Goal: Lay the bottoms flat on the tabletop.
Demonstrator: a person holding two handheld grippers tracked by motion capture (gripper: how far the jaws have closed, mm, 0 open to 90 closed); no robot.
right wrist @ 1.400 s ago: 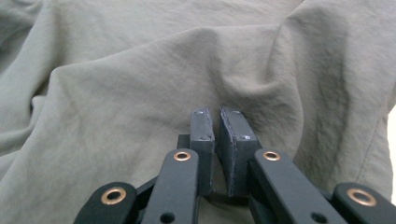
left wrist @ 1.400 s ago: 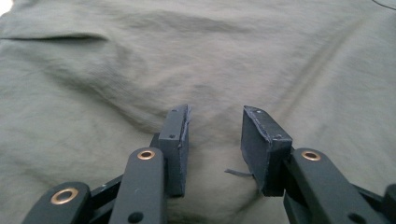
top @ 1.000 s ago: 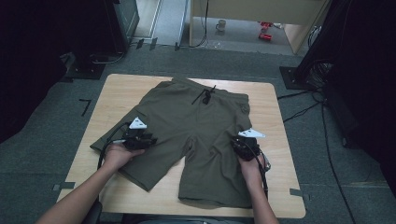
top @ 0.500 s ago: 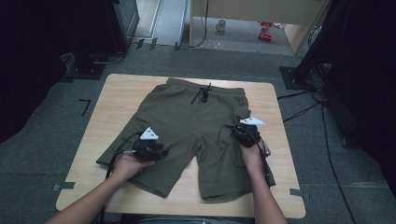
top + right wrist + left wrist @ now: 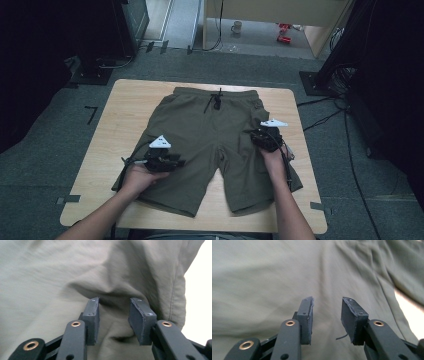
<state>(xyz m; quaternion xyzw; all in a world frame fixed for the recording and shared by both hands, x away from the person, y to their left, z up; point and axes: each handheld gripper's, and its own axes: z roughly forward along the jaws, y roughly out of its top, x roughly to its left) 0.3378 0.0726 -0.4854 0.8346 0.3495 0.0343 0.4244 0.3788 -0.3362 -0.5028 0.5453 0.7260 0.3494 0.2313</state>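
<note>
Over the shorts (image 5: 210, 135), both grippers' fingers (image 5: 305, 315) stand apart, the right just opened.

- The shorts (image 5: 210, 135) you worked on were matt olive woven cloth, smooth with soft creases, and had a stitched side seam.
- Your left tool (image 5: 327, 315) had matt black plastic jaws with brass-coloured rivets, and its dull rubbery pads were frayed at the edges.
- Your right tool (image 5: 113, 315) looked the same.
- The worktop (image 5: 125, 107) was pale, smooth wood with a low sheen.
- The floor (image 5: 60, 145) was rough grey carpet.
</note>
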